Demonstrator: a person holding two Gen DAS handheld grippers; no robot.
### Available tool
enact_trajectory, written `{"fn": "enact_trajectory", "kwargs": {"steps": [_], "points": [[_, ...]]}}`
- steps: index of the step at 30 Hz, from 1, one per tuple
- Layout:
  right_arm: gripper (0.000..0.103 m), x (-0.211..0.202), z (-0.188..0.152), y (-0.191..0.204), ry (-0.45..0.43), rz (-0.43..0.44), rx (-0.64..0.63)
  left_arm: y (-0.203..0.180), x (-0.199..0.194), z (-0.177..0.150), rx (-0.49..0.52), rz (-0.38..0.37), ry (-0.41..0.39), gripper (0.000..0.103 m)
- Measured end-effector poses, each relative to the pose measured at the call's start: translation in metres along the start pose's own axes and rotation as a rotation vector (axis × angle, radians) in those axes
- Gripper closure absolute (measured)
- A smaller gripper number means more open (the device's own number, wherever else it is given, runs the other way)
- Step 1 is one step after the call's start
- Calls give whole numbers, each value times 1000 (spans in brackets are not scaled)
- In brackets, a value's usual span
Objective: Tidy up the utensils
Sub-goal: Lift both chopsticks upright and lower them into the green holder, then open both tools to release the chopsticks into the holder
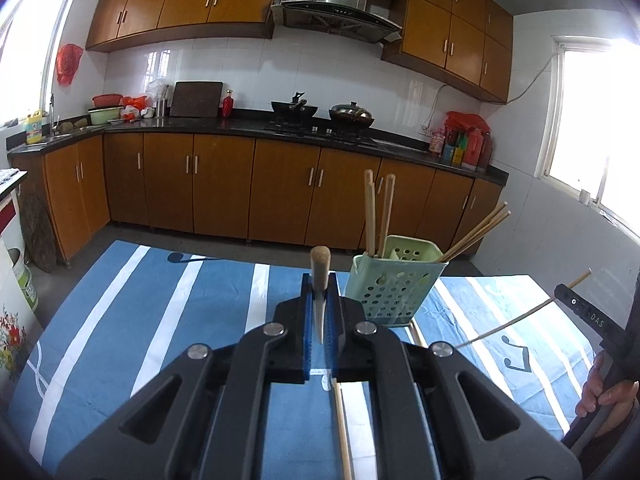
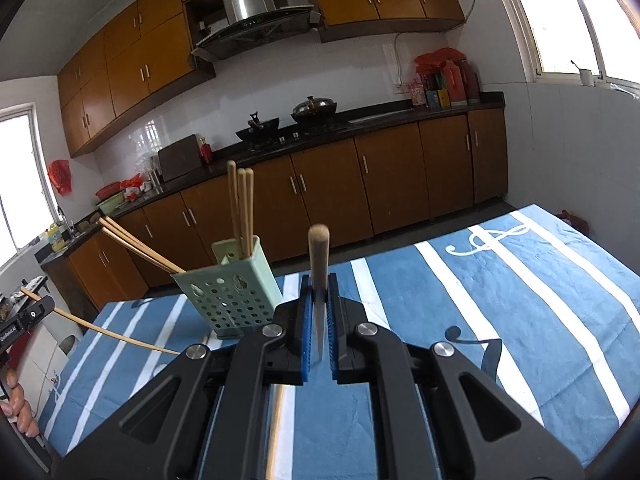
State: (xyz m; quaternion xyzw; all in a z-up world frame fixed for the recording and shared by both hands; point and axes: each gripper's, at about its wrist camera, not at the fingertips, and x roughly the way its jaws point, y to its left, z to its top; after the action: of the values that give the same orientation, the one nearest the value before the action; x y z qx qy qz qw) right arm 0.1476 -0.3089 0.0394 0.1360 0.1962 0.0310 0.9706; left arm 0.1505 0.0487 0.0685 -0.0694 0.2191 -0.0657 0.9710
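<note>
Chopsticks [image 1: 372, 216] stand in green holder [image 1: 394, 280] on striped cloth [image 1: 160, 320]; left gripper [image 1: 320, 300] and right gripper [image 2: 319, 300] each clamp one chopstick.

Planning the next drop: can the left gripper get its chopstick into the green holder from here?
Probably yes. The left gripper is shut on its chopstick, nothing stands between it and the green holder, whose top has gaps beside the chopsticks already inside.
</note>
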Motion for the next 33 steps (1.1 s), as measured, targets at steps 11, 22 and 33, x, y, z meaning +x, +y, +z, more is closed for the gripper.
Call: {"fn": "enact_trajectory", "kwargs": {"steps": [11, 22, 33], "points": [[96, -28, 55, 36, -150, 169, 2, -40, -29, 49, 61, -120, -105, 96], [96, 0, 108, 73, -336, 163, -4, -79, -5, 113, 62, -114, -237, 96], [96, 70, 98, 79, -287, 101, -7, -88, 67, 125, 10, -36, -293, 96]]}}
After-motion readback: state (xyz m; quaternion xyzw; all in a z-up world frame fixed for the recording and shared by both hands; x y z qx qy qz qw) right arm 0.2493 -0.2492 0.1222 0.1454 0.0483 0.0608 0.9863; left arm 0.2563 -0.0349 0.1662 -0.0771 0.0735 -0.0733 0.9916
